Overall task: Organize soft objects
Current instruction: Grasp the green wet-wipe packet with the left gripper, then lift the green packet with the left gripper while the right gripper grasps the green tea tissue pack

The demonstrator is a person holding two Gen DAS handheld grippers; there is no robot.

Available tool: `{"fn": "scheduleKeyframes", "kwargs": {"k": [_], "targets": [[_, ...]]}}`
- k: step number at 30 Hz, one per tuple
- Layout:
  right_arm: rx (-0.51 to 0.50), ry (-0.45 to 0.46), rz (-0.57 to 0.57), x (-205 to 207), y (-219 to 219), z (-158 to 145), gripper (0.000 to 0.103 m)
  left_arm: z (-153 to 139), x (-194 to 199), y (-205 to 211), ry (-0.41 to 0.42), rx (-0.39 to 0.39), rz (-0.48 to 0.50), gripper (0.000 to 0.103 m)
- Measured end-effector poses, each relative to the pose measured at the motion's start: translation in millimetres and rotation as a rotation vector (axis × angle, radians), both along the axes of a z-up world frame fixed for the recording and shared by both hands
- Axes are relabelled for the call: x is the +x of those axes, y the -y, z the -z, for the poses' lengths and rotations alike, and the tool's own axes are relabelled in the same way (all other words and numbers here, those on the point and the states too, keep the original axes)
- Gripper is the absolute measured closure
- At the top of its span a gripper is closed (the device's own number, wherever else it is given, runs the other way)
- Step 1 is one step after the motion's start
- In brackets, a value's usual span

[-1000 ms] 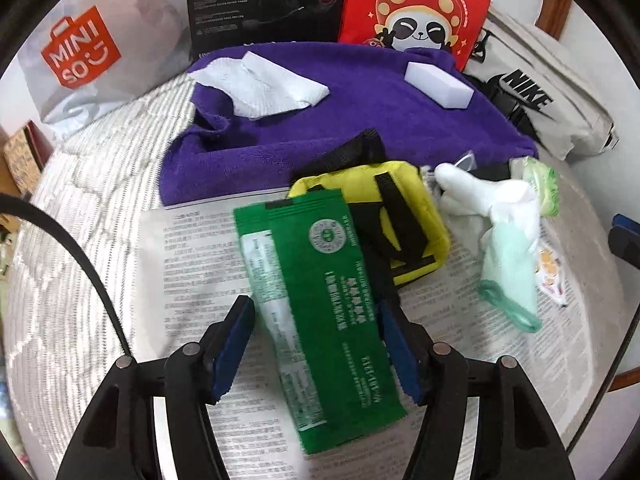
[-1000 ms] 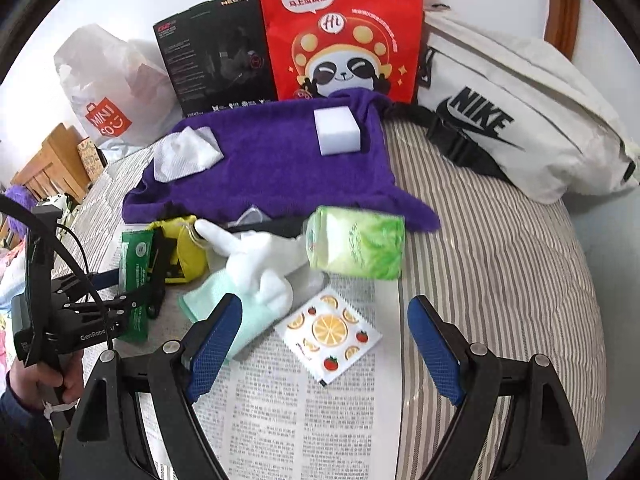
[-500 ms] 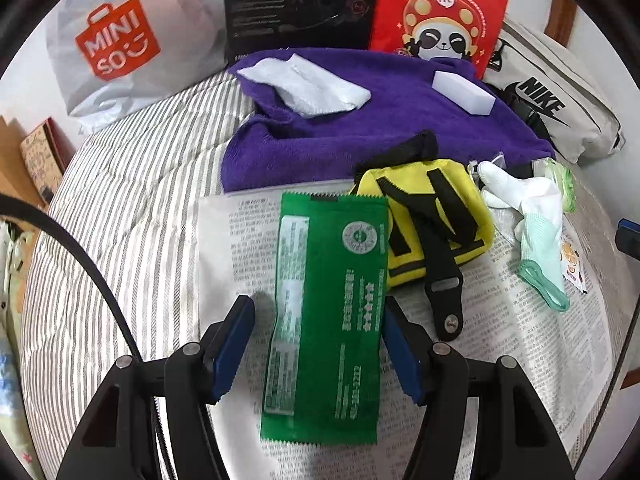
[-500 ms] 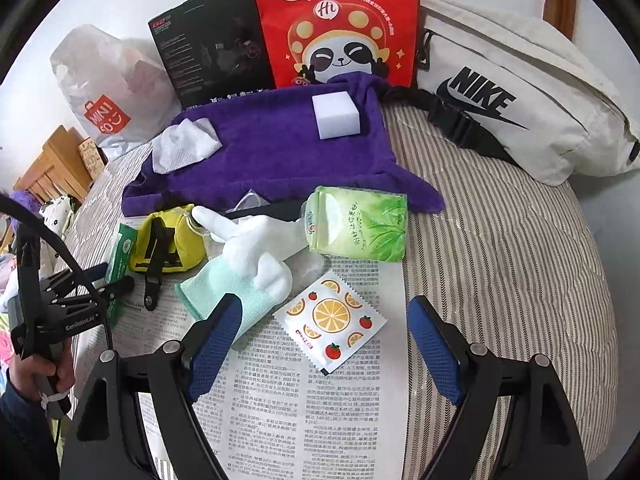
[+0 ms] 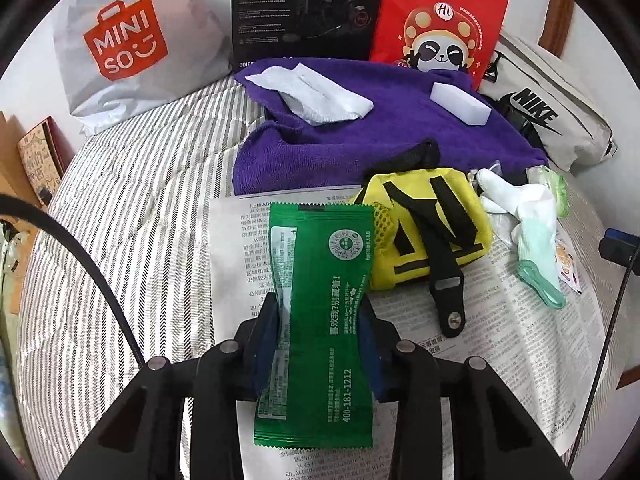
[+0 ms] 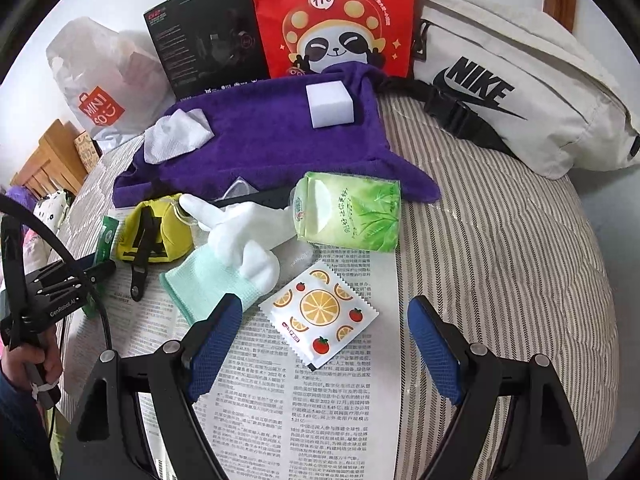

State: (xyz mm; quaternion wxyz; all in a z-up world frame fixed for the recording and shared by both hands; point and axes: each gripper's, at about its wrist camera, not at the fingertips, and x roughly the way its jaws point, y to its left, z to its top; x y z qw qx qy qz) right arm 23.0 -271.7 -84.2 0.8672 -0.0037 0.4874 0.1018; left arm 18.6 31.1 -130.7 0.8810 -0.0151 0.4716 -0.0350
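Note:
A green foil packet (image 5: 324, 248) lies lengthwise on the newspaper (image 5: 500, 360). My left gripper (image 5: 318, 320) is closing on it, and its blue pads pinch the packet's middle into a waist. Right of it sit a yellow pouch (image 5: 432, 224) with black straps and a white and mint glove (image 6: 232, 256). My right gripper (image 6: 324, 302) hangs open over the newspaper, an orange-printed sachet (image 6: 320, 312) lying between its fingertips, untouched. A green tissue pack (image 6: 348, 212) rests behind the sachet. Farther back, a purple towel (image 6: 272, 132) carries a white sponge block (image 6: 330, 106) and a crumpled white wipe (image 6: 176, 136).
Everything rests on a striped bed surface (image 6: 500, 260). Along the wall stand a Miniso bag (image 5: 128, 44), a black box (image 5: 304, 12) and a red panda bag (image 6: 332, 20). A white Nike waist bag (image 6: 512, 96) lies at the back right. A person's hand (image 6: 28, 360) holds the left gripper.
The left gripper's jaws have narrowed from wide apart onto the green packet, which now buckles between the pads and has swung from tilted to straight. The right gripper has kept still.

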Motion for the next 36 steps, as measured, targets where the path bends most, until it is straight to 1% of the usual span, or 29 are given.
{"fn": "scheduleKeyframes", "kwargs": {"k": [3,5,7,10,16,18,20,23,27,28,31,33,36], "targets": [[0.018,-0.01,0.0,2,1,5,0.019,0,2,2,0.001,0.009,0.005,0.068],[0.026,-0.012,0.004,5,3,8,0.019,-2,4,0,-0.001,-0.011,0.006,0.068],[0.011,-0.01,0.024,12,6,11,0.019,-1,5,0,-0.012,-0.022,0.007,0.068],[-0.022,-0.006,0.069,29,12,16,0.019,0,5,3,-0.012,-0.017,0.021,0.068],[0.004,0.009,0.108,60,15,17,0.019,1,7,2,-0.019,-0.019,0.029,0.068],[0.007,0.004,0.116,67,13,19,0.017,1,7,3,-0.019,-0.014,0.035,0.068],[-0.002,0.013,0.123,71,9,22,0.009,1,7,4,-0.02,-0.008,0.039,0.068],[-0.033,0.025,0.126,75,2,27,0.009,1,8,3,-0.025,-0.013,0.043,0.067],[-0.027,-0.008,0.14,85,-1,40,0.009,1,9,2,-0.03,-0.021,0.042,0.067],[-0.021,-0.014,0.145,87,-1,43,0.01,1,9,2,-0.03,-0.021,0.042,0.067],[0.021,-0.014,0.15,90,2,46,0.029,0,9,1,-0.034,-0.034,0.039,0.068],[0.056,-0.011,0.145,89,6,43,0.03,-2,9,-3,-0.034,-0.059,0.029,0.068],[0.08,0.001,0.137,85,11,34,0.03,-6,8,-6,-0.033,-0.079,0.021,0.068]]}}
